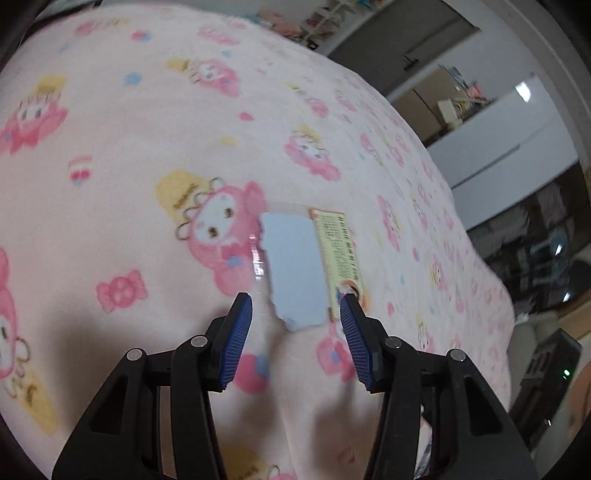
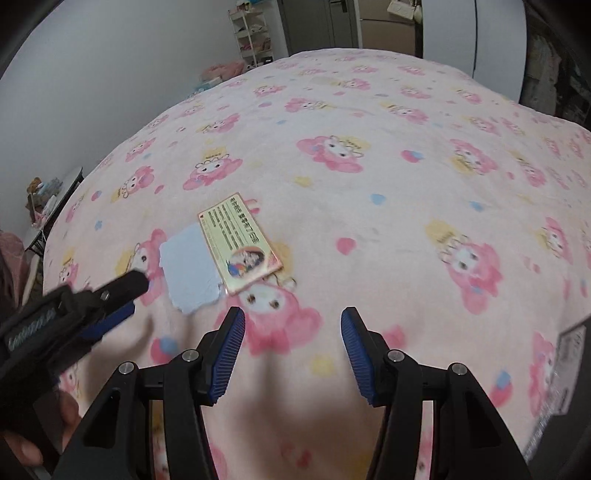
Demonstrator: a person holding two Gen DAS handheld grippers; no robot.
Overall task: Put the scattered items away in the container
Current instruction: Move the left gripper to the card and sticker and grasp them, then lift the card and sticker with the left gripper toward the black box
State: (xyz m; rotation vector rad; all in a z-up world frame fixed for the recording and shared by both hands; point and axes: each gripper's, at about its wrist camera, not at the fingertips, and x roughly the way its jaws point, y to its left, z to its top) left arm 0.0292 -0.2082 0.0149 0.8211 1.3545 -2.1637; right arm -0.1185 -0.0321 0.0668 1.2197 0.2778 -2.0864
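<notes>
A light blue torn-edged sheet (image 1: 293, 269) in clear wrap lies on the pink cartoon blanket (image 1: 147, 147), with a yellow printed card (image 1: 338, 251) beside it. My left gripper (image 1: 295, 299) is open, its fingertips on either side of the sheet's near end, just above the blanket. In the right wrist view the blue sheet (image 2: 190, 267) and the yellow card (image 2: 240, 242) lie left of centre. My right gripper (image 2: 291, 314) is open and empty, over the blanket to the right of the card. The left gripper (image 2: 136, 291) comes in from the left there.
The blanket (image 2: 369, 184) covers a bed. A shelf rack (image 2: 253, 31) stands by the far wall and a small table with toys (image 2: 48, 201) at the left. A clear-wrapped pack (image 2: 569, 373) lies at the bed's right edge. No container shows.
</notes>
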